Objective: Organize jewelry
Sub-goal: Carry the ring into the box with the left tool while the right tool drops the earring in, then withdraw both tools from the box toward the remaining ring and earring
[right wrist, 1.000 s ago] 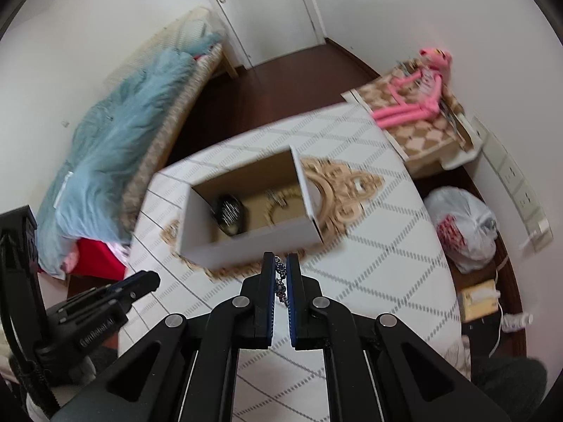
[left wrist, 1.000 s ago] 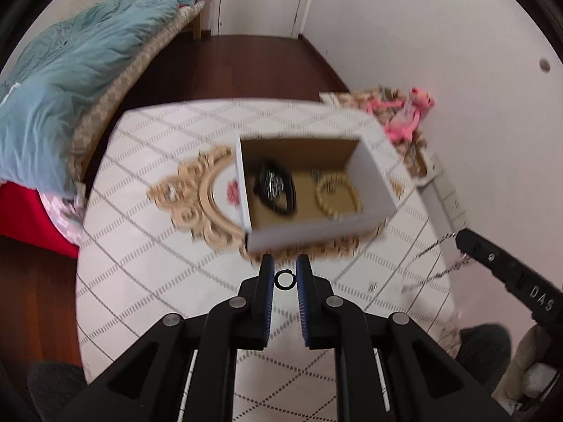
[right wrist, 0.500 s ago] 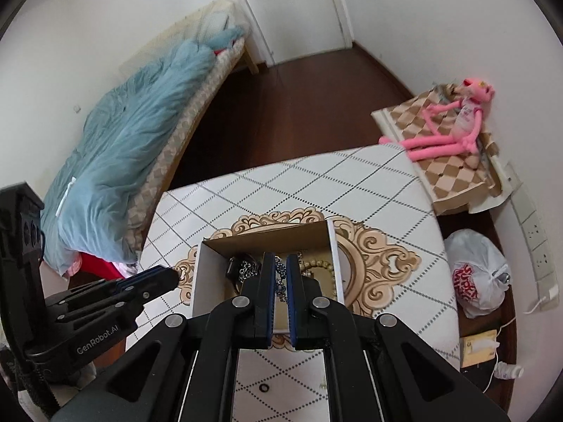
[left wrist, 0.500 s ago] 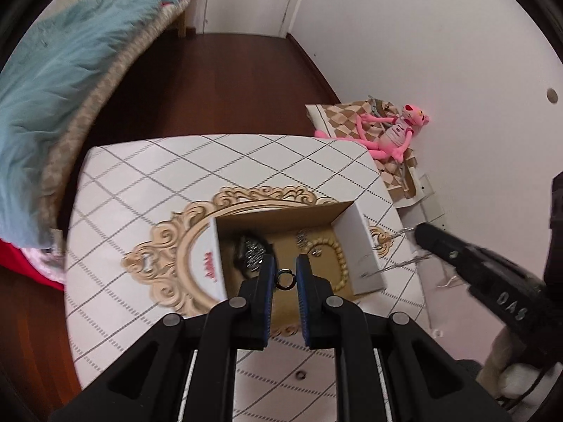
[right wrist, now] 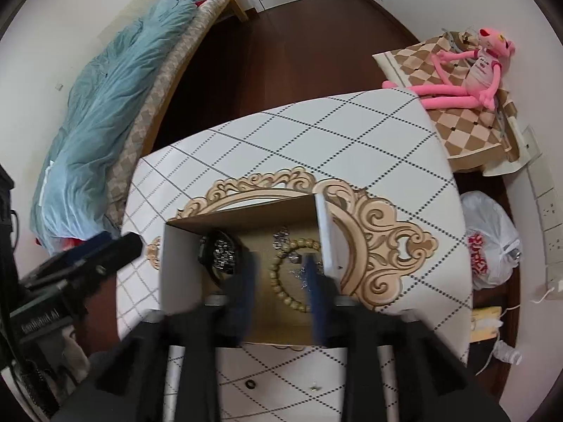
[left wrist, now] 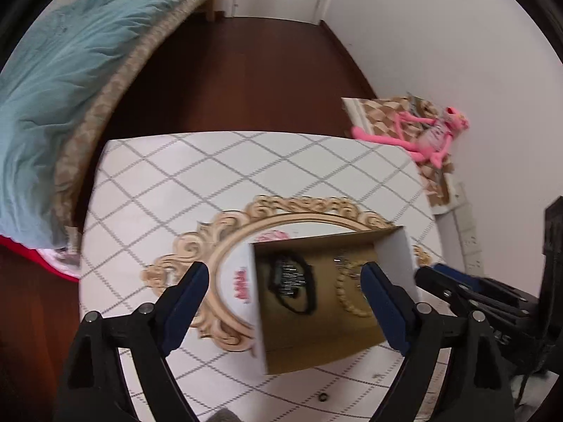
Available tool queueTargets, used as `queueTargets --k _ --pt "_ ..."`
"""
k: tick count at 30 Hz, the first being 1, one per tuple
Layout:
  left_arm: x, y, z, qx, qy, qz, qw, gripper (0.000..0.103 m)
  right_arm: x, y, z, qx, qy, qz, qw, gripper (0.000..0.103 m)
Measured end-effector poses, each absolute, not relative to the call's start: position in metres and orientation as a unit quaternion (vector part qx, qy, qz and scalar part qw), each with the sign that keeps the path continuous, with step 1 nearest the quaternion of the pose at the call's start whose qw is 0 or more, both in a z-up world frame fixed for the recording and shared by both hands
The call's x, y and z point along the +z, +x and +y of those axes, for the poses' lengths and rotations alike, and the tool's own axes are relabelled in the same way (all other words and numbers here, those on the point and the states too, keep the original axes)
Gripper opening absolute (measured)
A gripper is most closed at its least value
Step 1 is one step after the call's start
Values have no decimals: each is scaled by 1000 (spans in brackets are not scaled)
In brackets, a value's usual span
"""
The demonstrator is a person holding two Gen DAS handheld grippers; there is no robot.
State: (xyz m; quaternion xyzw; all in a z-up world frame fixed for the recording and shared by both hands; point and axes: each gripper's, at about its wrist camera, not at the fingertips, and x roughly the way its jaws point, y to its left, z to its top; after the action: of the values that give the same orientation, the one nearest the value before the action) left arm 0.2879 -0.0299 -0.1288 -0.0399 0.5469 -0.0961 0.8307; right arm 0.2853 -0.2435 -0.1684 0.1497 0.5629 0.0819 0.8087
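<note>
Both grippers hang above the box [right wrist: 242, 218] on the table [right wrist: 352, 133]. The left gripper [left wrist: 285, 281] has just opened wide, nothing between its jaws. The right gripper [right wrist: 279, 281] has just opened halfway, also empty. Inside the box lie a bead bracelet [right wrist: 281, 281], a silver chain [right wrist: 281, 239] and a black watch [right wrist: 220, 256].

The right gripper [right wrist: 281, 288] is smeared by motion blur, its blue pads [right wrist: 246, 292] reduced to streaks that hide part of the box [right wrist: 179, 270] floor. The silver chain [right wrist: 297, 274] beside the bead bracelet [right wrist: 281, 292] is a glittering blur. Two tiny items, a dark ring [right wrist: 250, 384] and a gold speck [right wrist: 314, 389], are too small to identify.
</note>
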Motion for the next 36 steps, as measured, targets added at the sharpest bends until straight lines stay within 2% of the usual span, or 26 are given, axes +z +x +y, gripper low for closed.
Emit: queueTargets --k 1,3,5,7,8,13,21,36 --pt "-128 286 -27 -86 -34 544 834 88 -169 284 -243 80 145 563 809 63" --pt "-129 281 -20 -64 -19 536 842 96 -168 281 -241 76 135 563 812 64" --pt "-130 275 -15 -49 -7 527 848 100 -168 277 -236 63 108 564 816 70" --pt "-131 267 -11 -34 6 515 856 100 -170 272 -230 48 76 566 820 94" --pt "-133 263 -10 -27 12 512 858 100 -172 270 -227 40 63 567 821 95" --pt "-146 247 -6 -8 20 518 855 100 -183 257 -216 9 16 568 823 97" --pt "-148 224 -9 9 32 525 850 100 -179 236 -214 -4 4 563 826 98" --pt "-103 178 -12 13 38 487 872 100 -128 190 -215 -8 16 521 853 98"
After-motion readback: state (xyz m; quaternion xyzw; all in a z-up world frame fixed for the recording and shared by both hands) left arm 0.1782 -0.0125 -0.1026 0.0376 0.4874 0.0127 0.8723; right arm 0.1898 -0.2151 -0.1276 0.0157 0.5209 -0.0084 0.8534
